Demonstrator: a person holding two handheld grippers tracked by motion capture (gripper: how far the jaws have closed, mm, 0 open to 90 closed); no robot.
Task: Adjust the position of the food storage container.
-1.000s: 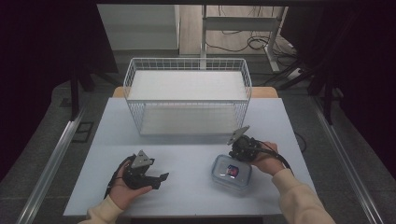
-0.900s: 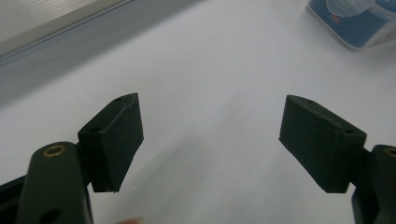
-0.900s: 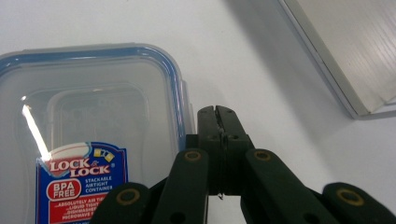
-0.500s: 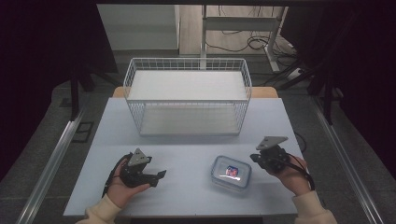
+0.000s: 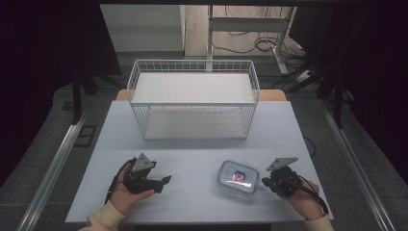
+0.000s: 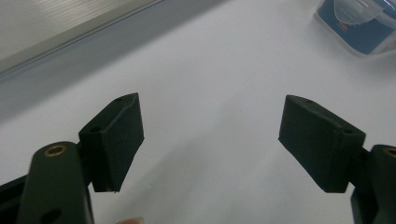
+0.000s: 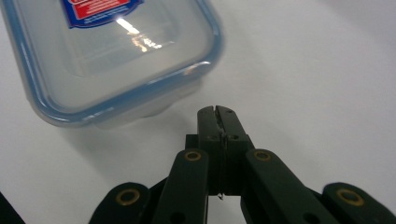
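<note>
Right tongs pressed together beside the box, left tongs spread over bare counter.

Right tongs [image 7: 218, 110] shut tight, nothing pinched, tips just short of the lidded plastic box [image 7: 107, 56] lying toward 10 o'clock in the right gripper view. Left tongs [image 6: 210, 135] gaping wide, empty, aimed across the white counter [image 6: 210, 60], with the box up at 1 o'clock in the left gripper view. From the high view, box [image 5: 237, 178] flat on the counter between both tongs, touching neither, wire basket [image 5: 192, 103] well apart at 12 o'clock. Likely trouble: closed tips nudging the smooth rim and skating the box sideways instead of gripping; slick lid slipping if pinched off-centre; a shove sending it toward the near edge.
</note>
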